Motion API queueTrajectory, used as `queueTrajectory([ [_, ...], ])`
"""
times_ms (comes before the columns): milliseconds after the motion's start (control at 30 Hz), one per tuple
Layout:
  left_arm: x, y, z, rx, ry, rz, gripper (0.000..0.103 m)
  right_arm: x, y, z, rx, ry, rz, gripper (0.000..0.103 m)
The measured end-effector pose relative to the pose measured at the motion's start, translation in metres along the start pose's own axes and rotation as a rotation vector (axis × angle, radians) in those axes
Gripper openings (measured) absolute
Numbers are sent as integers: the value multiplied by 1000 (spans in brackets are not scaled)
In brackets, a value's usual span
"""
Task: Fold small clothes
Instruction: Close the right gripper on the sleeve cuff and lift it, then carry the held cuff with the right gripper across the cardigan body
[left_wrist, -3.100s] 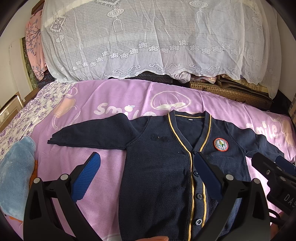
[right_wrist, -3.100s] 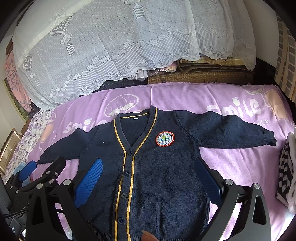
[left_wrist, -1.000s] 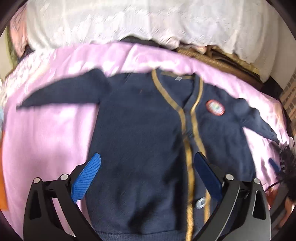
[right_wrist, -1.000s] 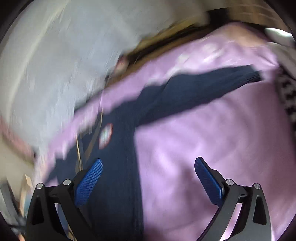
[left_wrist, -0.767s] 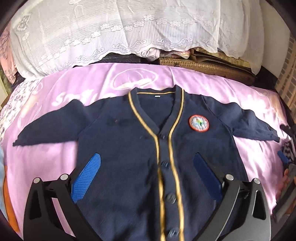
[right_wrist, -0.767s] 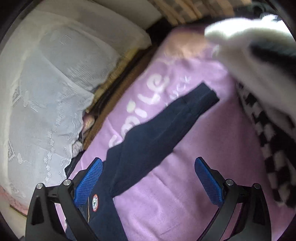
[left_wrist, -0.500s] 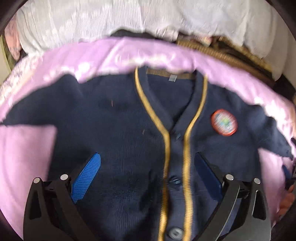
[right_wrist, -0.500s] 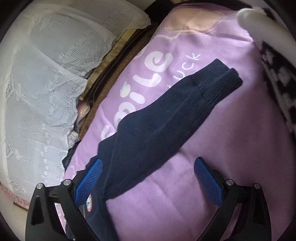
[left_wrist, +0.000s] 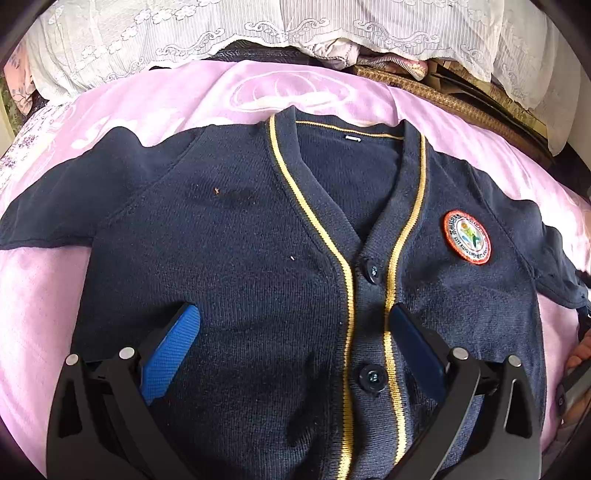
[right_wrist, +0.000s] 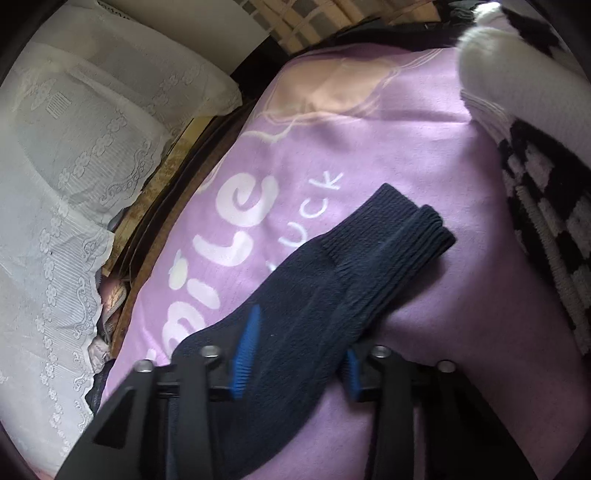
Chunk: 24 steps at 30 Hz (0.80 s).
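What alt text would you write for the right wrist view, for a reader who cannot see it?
The right claw has just been closing around the navy sleeve of a cardigan, which lies between its blue pads on a purple blanket printed with "smile". White lace fabric fills the left side; a black-and-white checked cloth lies at the right.

A navy cardigan (left_wrist: 240, 258) is showing yellow stripes along its placket and a round red-rimmed badge (left_wrist: 467, 237) beyond the left gripper's (left_wrist: 291, 350) blue pads. A lilac blanket (right_wrist: 424, 147) with white lettering is lying under it. Right of the right gripper (right_wrist: 293, 354), a black-and-white checked cloth (right_wrist: 546, 206) is showing.
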<state>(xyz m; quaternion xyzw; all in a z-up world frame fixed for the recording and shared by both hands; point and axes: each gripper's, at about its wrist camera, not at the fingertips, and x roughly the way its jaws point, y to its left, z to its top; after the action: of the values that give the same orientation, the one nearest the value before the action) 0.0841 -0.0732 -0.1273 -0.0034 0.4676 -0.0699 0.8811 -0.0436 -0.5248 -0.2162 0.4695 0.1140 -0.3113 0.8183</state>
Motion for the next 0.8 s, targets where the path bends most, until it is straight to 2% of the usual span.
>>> queueTrajectory([
  [67, 0, 0, -1, 1, -1, 1, 99, -1, -9, 2, 44, 9, 69, 14],
  [100, 0, 0, -1, 1, -1, 2, 99, -1, -8, 3, 42, 11, 88, 13],
  [200, 0, 1, -2, 2, -4, 1, 99, -12, 9, 4, -53, -20, 123, 10],
  [300, -2, 3, -2, -1, -5, -7, 99, -27, 32, 4, -151, -46, 183, 10],
  [500, -10, 9, 4, -4, -12, -14, 99, -42, 69, -4, -267, -8, 280, 10],
  [800, -25, 2, 46, -12, -51, -20, 99, -81, 125, -39, -436, 47, 442, 10],
])
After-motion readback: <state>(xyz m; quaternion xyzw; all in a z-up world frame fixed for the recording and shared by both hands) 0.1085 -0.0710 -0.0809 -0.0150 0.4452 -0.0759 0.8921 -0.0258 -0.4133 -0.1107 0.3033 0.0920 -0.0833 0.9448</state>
